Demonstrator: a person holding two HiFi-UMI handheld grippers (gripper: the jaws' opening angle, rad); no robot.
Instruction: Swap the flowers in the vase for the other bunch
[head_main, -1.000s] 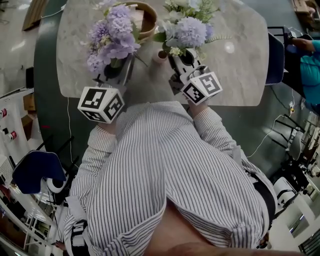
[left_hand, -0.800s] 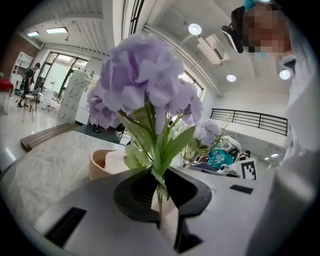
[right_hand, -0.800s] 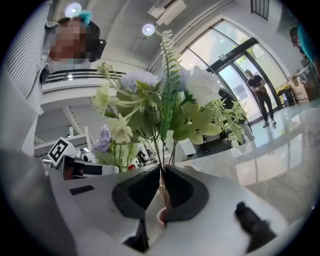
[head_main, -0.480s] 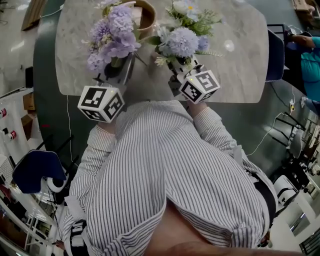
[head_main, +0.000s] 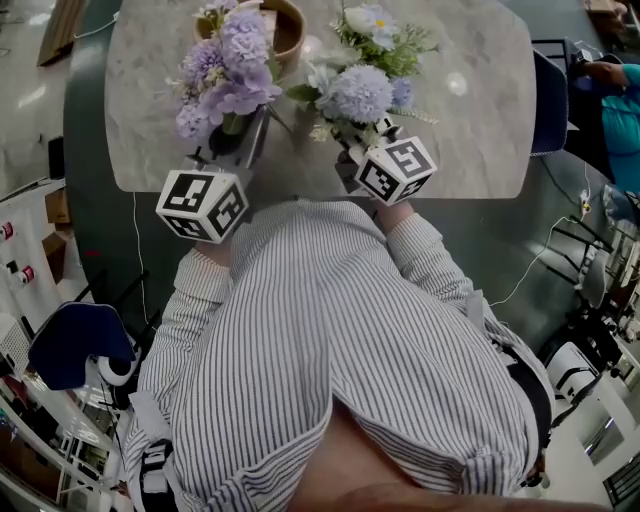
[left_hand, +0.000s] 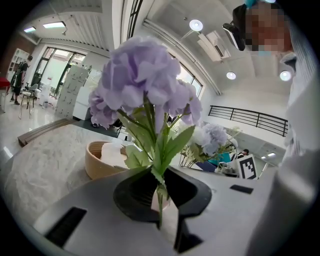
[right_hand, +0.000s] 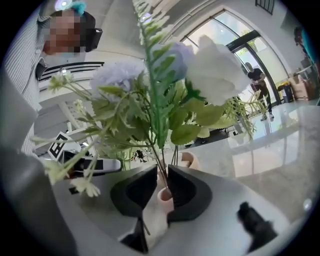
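The right tongs (right_hand: 161, 174) stand narrowly apart, their jaws having just been opening. The thin green stems of the mixed bunch (right_hand: 165, 85) of pale blue and white artificial flowers with fern sprigs pass between them with no visible pinch. Directly under that gap, low between the jaws, sits the rounded mouth of the small pink vase (right_hand: 165, 196). The stems run down to it and seem to enter it, though in the head view the flower heads hide the vase altogether.

The coming move turns on this relation: the stems' long axis is near upright, the pink vase lies straight beneath the right tongs, and that hand is by far the nearer one. I judge the mixed bunch is being let go into the vase. The right tongs would then need to widen a little more and draw back level toward 6 o'clock without dragging the stems. The heads look top-heavy and could tip so slight a vase.

Toward 9 o'clock from there, the left tongs (left_hand: 159, 174) are closed narrowly on the stem of the lilac bunch (left_hand: 142, 80) of hydrangea-like artificial flowers. They hold it upright over the pale marbled surface (head_main: 470, 130), apart from the vase. Beyond both hands, near 12 o'clock, a round tan wooden bowl (left_hand: 95, 167) stands on the surface.
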